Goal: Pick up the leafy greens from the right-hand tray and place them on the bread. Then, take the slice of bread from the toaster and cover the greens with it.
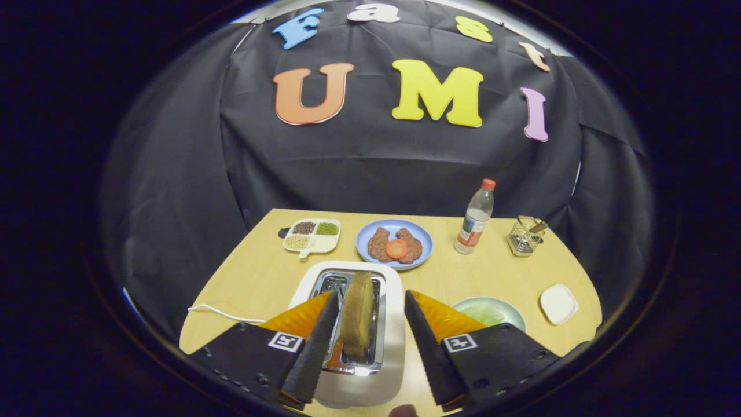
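1. The slice of bread (358, 315) stands upright in a slot of the toaster (353, 336), between the fingers and closer to the left one.
2. The gripper (370, 304) is spread wide above the toaster; the left finger looks to lie against or just beside the slice, though contact cannot be told, and the right finger stands clear of it.
3. The toaster's near end is partly covered by the fingers, and its white cord (223, 314) runs off toward 9 o'clock.
4. At 3 o'clock from the toaster sits a green plate (515, 315) with pale leafy greens (486, 314), its near half hidden behind the right finger.
5. A small white dish (558, 303) lies further out at 3 o'clock.
6. At 12 o'clock, beyond the toaster, a blue plate (370, 231) holds brown pieces and an orange round.
7. A divided tray (311, 236) of grains sits at 11 o'clock, a bottle (475, 217) at 1 o'clock, and a wire holder (525, 236) beyond it, its contents too small to make out.
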The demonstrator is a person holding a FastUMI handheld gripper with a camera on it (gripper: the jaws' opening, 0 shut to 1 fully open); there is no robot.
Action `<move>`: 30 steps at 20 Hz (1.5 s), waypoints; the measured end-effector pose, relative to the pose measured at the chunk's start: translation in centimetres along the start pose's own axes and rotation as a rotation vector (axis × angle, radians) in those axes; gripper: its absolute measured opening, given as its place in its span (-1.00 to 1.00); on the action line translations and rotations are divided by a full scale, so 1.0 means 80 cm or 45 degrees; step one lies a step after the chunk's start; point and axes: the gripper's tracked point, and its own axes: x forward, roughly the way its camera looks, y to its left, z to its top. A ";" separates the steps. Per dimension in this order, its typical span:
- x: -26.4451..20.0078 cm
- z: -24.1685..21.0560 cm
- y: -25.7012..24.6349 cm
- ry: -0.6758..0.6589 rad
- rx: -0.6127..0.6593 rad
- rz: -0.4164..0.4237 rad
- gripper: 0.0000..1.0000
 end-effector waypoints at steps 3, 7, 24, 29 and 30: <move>0.013 -0.005 0.003 0.026 0.012 -0.005 -0.01; 0.012 -0.001 -0.009 0.047 0.051 -0.048 -0.64; -0.094 0.111 -0.153 -0.143 0.212 0.007 -0.77; -0.049 0.055 -0.192 -0.064 0.210 -0.003 -0.77; -0.039 0.044 -0.194 -0.051 0.216 0.007 -0.77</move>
